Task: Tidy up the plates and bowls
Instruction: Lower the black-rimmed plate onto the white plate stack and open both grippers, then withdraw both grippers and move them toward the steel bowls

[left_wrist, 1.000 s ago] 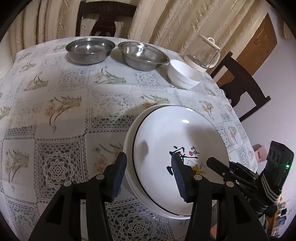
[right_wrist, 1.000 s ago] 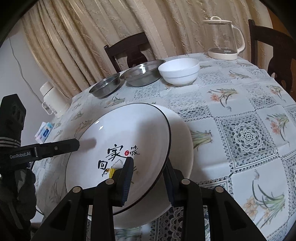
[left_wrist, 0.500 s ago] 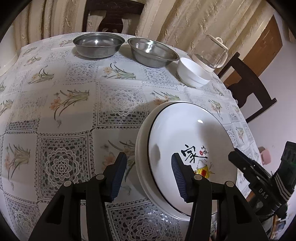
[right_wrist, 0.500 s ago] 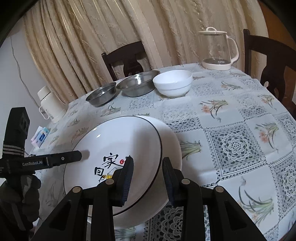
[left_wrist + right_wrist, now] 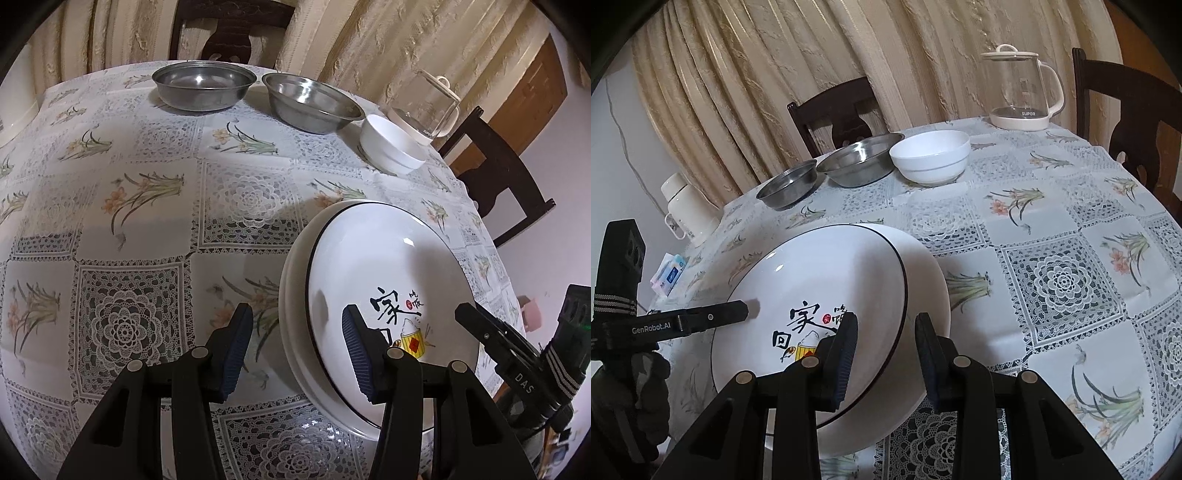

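- Flowery tablecloth [image 5: 147, 258] is seen all over the round table in the left wrist view, with curtains behind.
- Two steel bowls [image 5: 203, 88] and a white bowl [image 5: 391, 147] are lined up at the far side.
- The printed plate [image 5: 369, 266] is found near the front edge, lying on a plain white plate [image 5: 295, 266].
- The left gripper [image 5: 295, 317] is held open, with nothing squeezed; the plates' edge is seen between its fingers.
- Compared with a second ago, the plates are seen further from its left finger.
- In the right wrist view, the right gripper [image 5: 886, 325] is clamped on the printed plate's rim.
- The printed plate is seen a bit off to one side of the plain one.
- It should probably be slid to the middle, put down softly, and only then let go.
- Little has changed in this view since before.
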Demonstrator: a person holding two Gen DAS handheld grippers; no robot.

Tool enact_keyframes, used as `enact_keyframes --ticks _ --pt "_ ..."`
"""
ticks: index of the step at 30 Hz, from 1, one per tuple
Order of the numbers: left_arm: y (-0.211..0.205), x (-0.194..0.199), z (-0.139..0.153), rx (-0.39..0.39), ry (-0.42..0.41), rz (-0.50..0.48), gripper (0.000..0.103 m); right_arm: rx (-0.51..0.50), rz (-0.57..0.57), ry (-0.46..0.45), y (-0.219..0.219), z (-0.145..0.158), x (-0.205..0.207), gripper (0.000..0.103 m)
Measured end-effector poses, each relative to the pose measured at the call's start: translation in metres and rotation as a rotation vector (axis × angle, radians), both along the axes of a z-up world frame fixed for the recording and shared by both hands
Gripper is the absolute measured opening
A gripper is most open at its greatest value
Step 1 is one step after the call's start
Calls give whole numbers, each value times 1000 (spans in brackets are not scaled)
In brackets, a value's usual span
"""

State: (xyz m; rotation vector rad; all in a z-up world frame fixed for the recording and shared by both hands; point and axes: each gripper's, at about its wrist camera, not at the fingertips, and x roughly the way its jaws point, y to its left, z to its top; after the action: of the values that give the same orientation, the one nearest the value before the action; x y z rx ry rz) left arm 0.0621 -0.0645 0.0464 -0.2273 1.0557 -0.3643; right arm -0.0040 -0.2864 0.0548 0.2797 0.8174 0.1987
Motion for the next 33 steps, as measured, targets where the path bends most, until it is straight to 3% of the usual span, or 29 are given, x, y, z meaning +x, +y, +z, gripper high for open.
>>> enact_keyframes --ticks 33 --pt "14 30 4 -11 2 32 52 65 -4 -8 -9 20 28 49"
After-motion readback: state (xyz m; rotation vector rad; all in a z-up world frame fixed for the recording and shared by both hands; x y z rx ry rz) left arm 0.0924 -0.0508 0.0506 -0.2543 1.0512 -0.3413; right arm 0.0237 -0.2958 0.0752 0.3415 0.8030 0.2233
